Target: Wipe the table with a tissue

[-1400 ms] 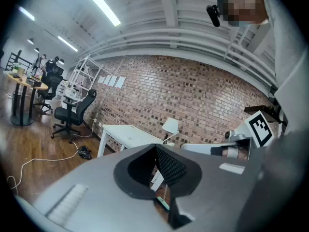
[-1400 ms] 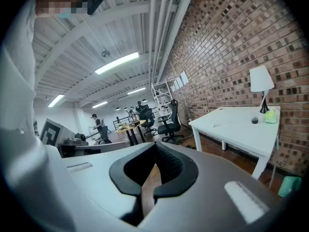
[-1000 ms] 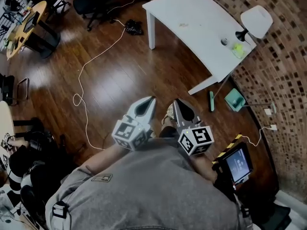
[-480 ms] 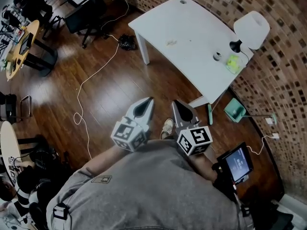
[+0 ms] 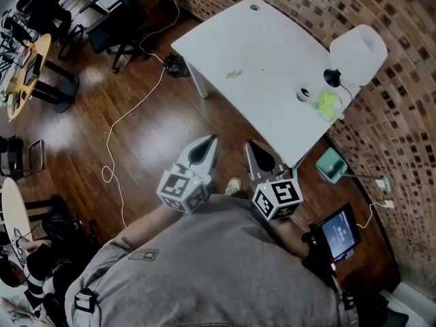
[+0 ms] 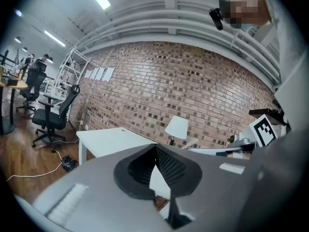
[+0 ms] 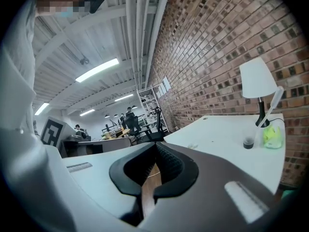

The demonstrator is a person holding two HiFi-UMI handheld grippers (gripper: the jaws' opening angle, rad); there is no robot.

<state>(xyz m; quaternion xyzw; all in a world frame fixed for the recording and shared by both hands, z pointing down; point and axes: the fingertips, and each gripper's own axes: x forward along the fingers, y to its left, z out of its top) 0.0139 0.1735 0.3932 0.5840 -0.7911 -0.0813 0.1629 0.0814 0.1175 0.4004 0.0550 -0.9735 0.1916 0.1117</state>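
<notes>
Both the left gripper (image 5: pixel 212 140) and the right gripper (image 5: pixel 251 145) have their fingers clenched on nothing. The person's grey top (image 5: pixel 218 264) hides most of both arms. The white worktop (image 5: pixel 266 46) stands ahead of the fingers, its near edge just beyond the right ones. Far to the right on it, beside a lamp (image 5: pixel 357 50), sits a yellow-green lump (image 5: pixel 328 103), too small to tell whether it is tissue. Wooden floor (image 5: pixel 157 142) lies open ahead of the left fingers, crossed by a white cable (image 5: pixel 129 114).

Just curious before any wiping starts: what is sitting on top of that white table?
A white-shaded lamp, a small dark container, a yellow-green item beside it, and a faint smudge. The shade covers the corner of the table beneath it.
</notes>
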